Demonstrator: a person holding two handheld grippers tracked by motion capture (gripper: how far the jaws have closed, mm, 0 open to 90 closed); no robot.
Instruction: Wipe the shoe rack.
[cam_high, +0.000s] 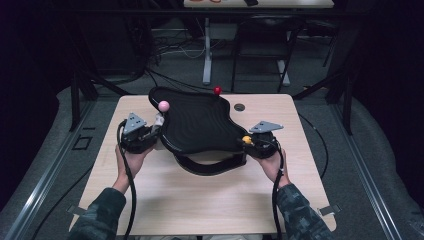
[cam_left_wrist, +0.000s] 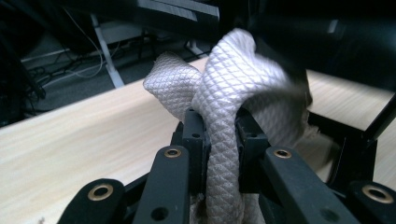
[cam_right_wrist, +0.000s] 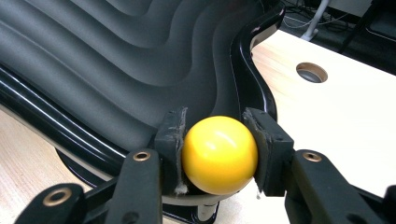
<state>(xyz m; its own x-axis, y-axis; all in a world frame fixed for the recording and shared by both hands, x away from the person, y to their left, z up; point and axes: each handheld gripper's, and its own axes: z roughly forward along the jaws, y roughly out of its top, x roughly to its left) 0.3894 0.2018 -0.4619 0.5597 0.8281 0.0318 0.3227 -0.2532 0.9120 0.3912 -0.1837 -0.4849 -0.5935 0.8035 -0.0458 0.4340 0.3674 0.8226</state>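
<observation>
Wooden table (cam_high: 200, 200) bare in front, left fingers (cam_left_wrist: 219, 135) clamping white rope (cam_left_wrist: 224, 93), right fingers (cam_right_wrist: 219, 140) clamping yellow ball (cam_right_wrist: 219, 154) at tray edge (cam_right_wrist: 247, 70)

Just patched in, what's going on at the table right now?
A person is working a black wavy tray on the wooden table with a claw in each hand. The left claw is shut on a white braided rope at the tray's left edge, near a pink ball. The right claw is shut on a yellow ball at the tray's right edge. A red ball sits at the far rim.
</observation>
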